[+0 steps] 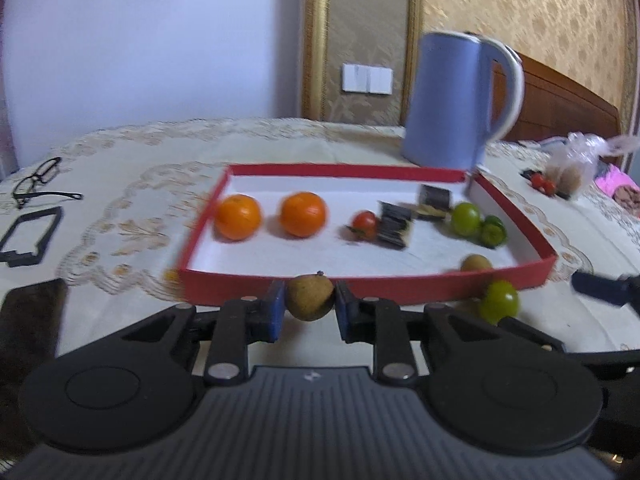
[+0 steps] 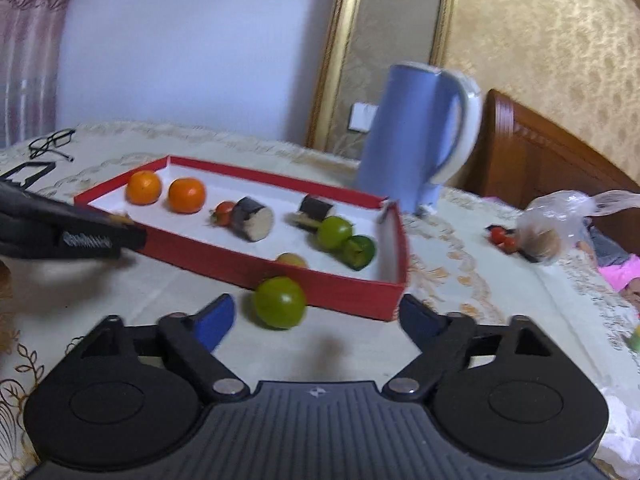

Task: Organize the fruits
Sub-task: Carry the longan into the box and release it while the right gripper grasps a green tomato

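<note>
My left gripper is shut on a small brown longan, held just in front of the near wall of the red tray. In the tray lie two oranges, a cherry tomato, dark sugarcane pieces, green fruits and another brown longan. A green fruit lies on the tablecloth outside the tray's near wall. My right gripper is open, its jaws wide apart, with that green fruit just ahead between them. The left gripper shows at the left of the right wrist view.
A blue kettle stands behind the tray. Glasses, a black frame and a dark phone lie at the left. A plastic bag with fruit and cherry tomatoes sit at the right.
</note>
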### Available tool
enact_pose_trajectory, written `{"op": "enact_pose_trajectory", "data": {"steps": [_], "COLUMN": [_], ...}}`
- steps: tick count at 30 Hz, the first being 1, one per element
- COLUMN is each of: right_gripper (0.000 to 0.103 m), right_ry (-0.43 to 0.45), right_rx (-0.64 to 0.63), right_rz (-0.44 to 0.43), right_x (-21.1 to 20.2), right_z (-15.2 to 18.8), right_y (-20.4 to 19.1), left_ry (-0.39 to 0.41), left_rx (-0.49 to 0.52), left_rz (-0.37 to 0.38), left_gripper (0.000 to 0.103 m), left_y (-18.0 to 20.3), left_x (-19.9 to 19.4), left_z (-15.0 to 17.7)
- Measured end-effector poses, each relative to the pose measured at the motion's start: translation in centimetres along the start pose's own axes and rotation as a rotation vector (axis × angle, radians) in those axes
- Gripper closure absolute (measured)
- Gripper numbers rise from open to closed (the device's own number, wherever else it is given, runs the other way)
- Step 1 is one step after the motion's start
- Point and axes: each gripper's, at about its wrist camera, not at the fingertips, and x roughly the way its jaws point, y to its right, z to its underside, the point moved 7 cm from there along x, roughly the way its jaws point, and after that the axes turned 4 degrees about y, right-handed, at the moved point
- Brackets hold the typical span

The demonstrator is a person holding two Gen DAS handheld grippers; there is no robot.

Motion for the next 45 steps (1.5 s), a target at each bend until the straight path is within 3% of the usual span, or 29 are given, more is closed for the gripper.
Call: {"op": "enact_pose_trajectory", "data": {"steps": [8, 13, 15, 36, 45], "right_gripper": [0.036, 0.056, 0.07, 0.07, 0.07], "right_ry": [-0.098, -0.123, -0.13, 0.029, 0.049], "right_rx": [0.0, 0.017, 0.029, 0.103, 0.118], "right_rz": [-0.019, -0.053, -0.076, -0.113, -0.125], "right_x": [2.8, 3.8, 4.0, -2.5, -3.1], "right_z": [0.2, -0.2, -0.4, -0.4, -0.1], "right_y": [-0.6, -0.7, -0.9, 0.2, 0.6], "left_ry": [0.013, 0.004, 0.0, 0.008, 0.003], "left_rx": [-0.026, -0.019, -0.015, 0.092, 0.135], "left_rz": [-0.012, -0.006, -0.004, 0.036, -0.02], "left_gripper": [0.08, 0.079, 0.08, 0.079, 0.079], "left_y": [-2.2, -2.0, -1.8, 1.6, 2.4], "left_x": [-0.4, -0.1, -0.1, 2.7, 5.1], "left_z": [-0.4, -0.2, -0.1, -4.0, -5.7]}}
